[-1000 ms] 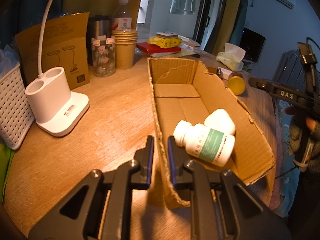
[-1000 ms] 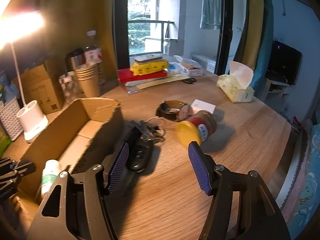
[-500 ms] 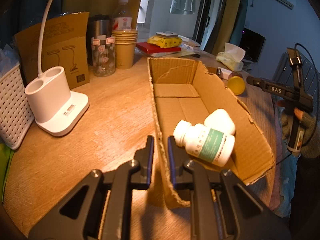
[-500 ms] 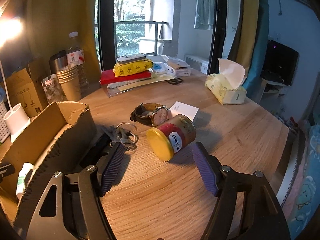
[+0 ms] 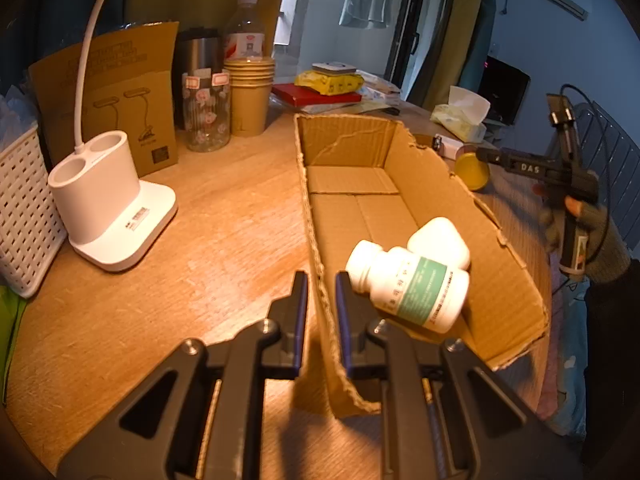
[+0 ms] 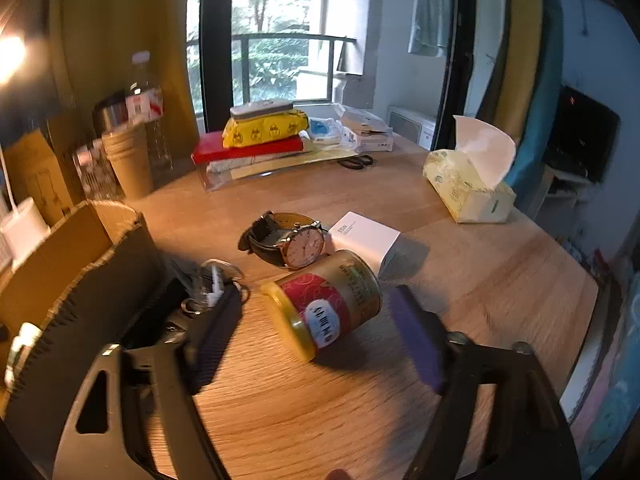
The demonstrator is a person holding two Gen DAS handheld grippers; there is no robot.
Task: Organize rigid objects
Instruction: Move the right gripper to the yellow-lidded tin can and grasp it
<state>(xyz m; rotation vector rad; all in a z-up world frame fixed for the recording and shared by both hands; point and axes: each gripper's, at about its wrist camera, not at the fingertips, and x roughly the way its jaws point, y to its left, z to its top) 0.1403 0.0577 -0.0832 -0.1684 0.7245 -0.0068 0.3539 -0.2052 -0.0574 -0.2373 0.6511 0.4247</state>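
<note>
L gripper (image 5: 321, 316) is clamped on the near wall of the box (image 5: 432, 176), holding it steady; two white bottles (image 5: 408, 280) lie inside already. R gripper (image 6: 316, 336) is opening, jaws wide, w/ the jar (image 6: 326, 304) lying on its side between them, pads not touching it yet. Watch (image 6: 288, 242), keys (image 6: 210, 280) & white carton (image 6: 366, 236) sit close by.

Risks, imo: jar is round & on its side, so one pad landing first could roll it off toward the watch. The left pad is right over the keys and may snag them. Box wall is torn and could bend under the clamp.
</note>
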